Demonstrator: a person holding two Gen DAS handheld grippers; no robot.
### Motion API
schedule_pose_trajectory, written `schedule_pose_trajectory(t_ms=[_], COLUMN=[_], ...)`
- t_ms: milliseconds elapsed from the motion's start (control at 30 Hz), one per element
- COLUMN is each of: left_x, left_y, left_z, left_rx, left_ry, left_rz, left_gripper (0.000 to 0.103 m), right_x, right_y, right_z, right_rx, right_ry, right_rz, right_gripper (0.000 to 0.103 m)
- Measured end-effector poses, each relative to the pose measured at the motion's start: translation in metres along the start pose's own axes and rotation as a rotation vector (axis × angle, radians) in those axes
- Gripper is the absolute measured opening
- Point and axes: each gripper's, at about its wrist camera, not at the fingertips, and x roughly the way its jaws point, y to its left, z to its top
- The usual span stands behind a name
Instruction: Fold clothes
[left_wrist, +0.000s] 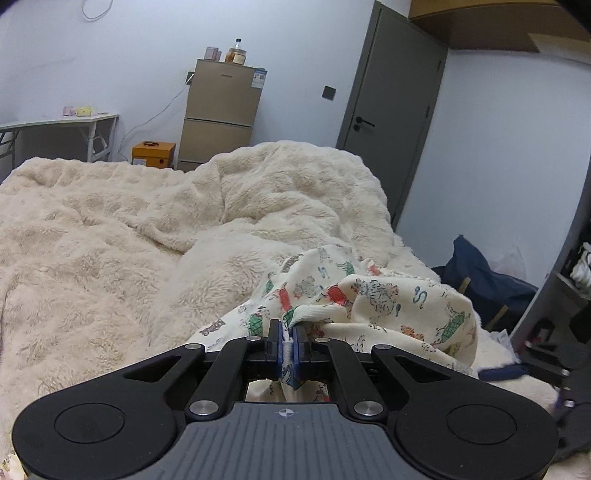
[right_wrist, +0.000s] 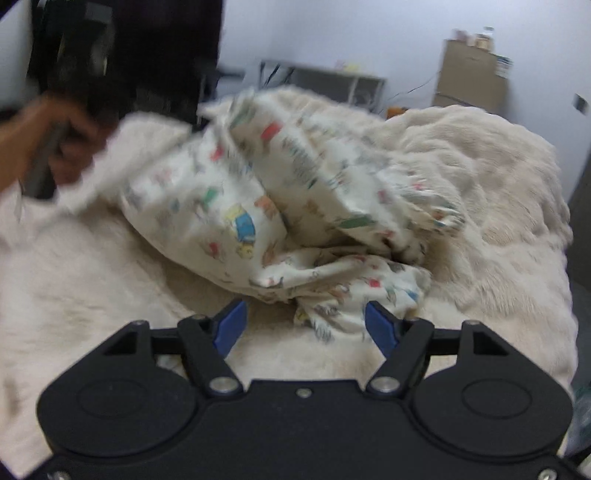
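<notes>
- Left gripper (left_wrist: 287, 341) closed tight on a bunched edge of the printed garment (left_wrist: 369, 295), cloth pinched between the blue pads (left_wrist: 300, 345) and trailing down behind them; probably gripped so to lift one corner free of the heap.
- Printed garment, cream with small coloured animal figures, lay crumpled on the fluffy cream blanket (left_wrist: 110, 229), at its near right part in the left wrist view; not yet spread flat, so folding judged hardly begun.
- In the right wrist view, same garment (right_wrist: 240, 206) raised and stretched toward the upper left, where a hand (right_wrist: 70, 147) was seen at the blanket's left edge, much blurred; what the hand held could not be told exactly.
- Right gripper (right_wrist: 304, 326) wide open, nothing pressed by its pads; a loose lower fold of the garment (right_wrist: 354, 295) lay just beyond and partly between the fingertips, near the blanket's front.
- Seemingly placed there to take a second edge, so that the cloth could be pulled out between two holds.
- Risk judged: thin fold bunched, easy to catch several layers, or blanket pile, together.
- Beyond the blanket: a beige cabinet (left_wrist: 221, 114) and a grey door (left_wrist: 388, 92).
</notes>
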Motion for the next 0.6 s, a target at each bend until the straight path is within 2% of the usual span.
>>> schedule_pose_trajectory(t_ms=[33, 67, 100, 167, 200, 267, 367, 467, 500, 567, 600], left_x=[0.000, 0.001, 0.001, -0.002, -0.007, -0.020, -0.044, -0.081, -0.096, -0.107, -0.103], left_y=[0.001, 0.002, 0.000, -0.003, -0.007, -0.012, -0.021, -0.041, -0.054, -0.073, -0.082], left_z=[-0.001, -0.002, -0.003, -0.004, -0.005, -0.006, -0.009, -0.023, -0.033, -0.050, -0.058], left_rx=[-0.004, -0.006, 0.007, 0.031, 0.059, 0.101, 0.184, 0.339, 0.418, 0.505, 0.543], left_ry=[0.001, 0.002, 0.001, -0.003, -0.010, -0.024, -0.040, -0.033, -0.026, -0.008, 0.007], left_rz=[0.002, 0.003, 0.004, 0.006, 0.010, 0.026, 0.014, -0.052, -0.090, -0.153, -0.153], left_gripper=[0.004, 0.005, 0.005, 0.008, 0.010, 0.023, 0.026, 0.035, 0.037, 0.041, 0.044], right_x=[0.012, 0.019, 0.025, 0.018, 0.015, 0.005, -0.024, -0.065, -0.079, -0.118, -0.131], right_y=[-0.004, -0.009, -0.014, -0.026, -0.032, -0.041, -0.059, -0.075, -0.078, -0.083, -0.083], right_z=[0.004, 0.003, 0.003, 0.000, -0.001, -0.003, -0.005, -0.006, -0.007, -0.011, -0.012], right_rx=[0.005, 0.027, 0.052, 0.127, 0.164, 0.227, 0.318, 0.381, 0.398, 0.422, 0.418], right_ry=[0.040, 0.066, 0.084, 0.047, 0.028, -0.020, -0.115, -0.214, -0.245, -0.316, -0.330], right_rz=[-0.034, -0.042, -0.046, -0.013, 0.004, 0.025, 0.056, 0.074, 0.079, 0.081, 0.077], right_gripper=[0.071, 0.063, 0.053, 0.022, 0.016, 0.012, 0.011, 0.011, 0.011, 0.011, 0.011])
